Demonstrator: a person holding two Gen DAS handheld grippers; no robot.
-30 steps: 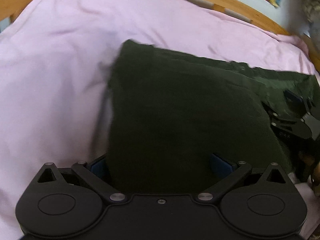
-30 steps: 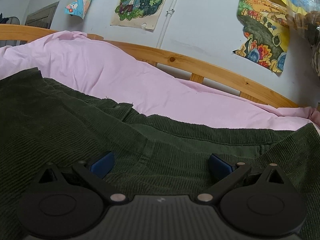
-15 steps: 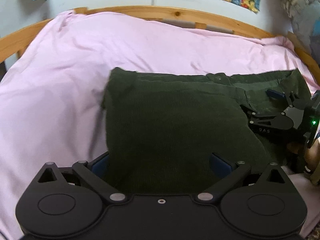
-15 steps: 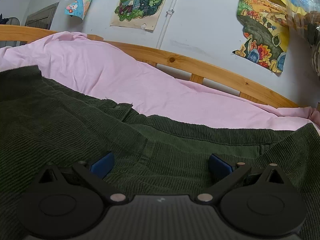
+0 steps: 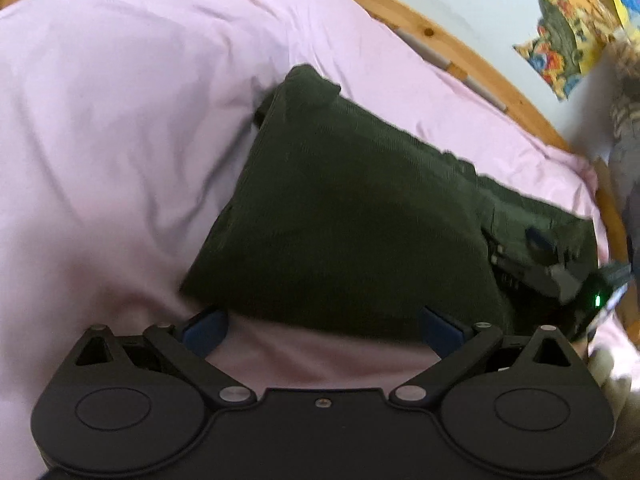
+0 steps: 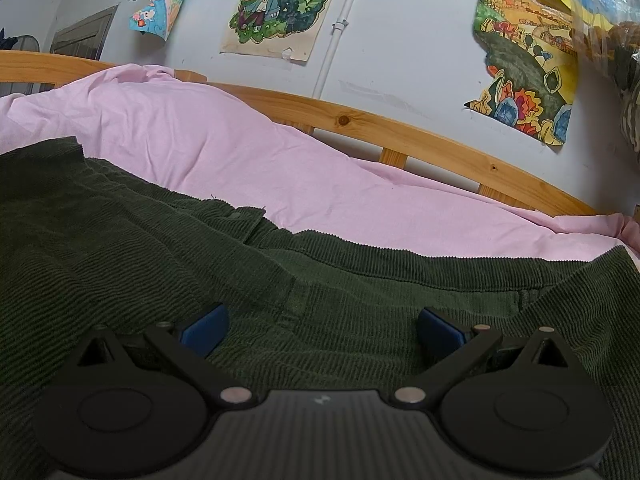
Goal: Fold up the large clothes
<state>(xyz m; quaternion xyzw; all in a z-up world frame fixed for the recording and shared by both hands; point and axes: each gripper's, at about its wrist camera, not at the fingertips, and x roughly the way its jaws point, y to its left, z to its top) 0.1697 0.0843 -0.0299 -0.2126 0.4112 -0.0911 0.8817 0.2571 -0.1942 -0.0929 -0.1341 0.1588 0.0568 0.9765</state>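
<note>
Lying folded on a pink sheet (image 5: 120,128), the dark green corduroy trousers (image 5: 344,216) form a thick wedge on the bed, their waistband end running off toward the right. The left gripper (image 5: 322,326) hovers just short of the near fold edge with its blue pads (image 5: 204,326) spread wide and nothing between them. The right gripper (image 6: 320,330) sits low over the waistband area of the trousers (image 6: 160,256), its jaws also wide apart and empty; in the left view it shows at the far right (image 5: 560,264), blurred, with a small green light. A wooden bed rail (image 6: 420,136) curves behind the sheet (image 6: 224,152). Cartoon posters (image 6: 276,4) hang on the pale wall; no writing or brand on them can be read.
</note>
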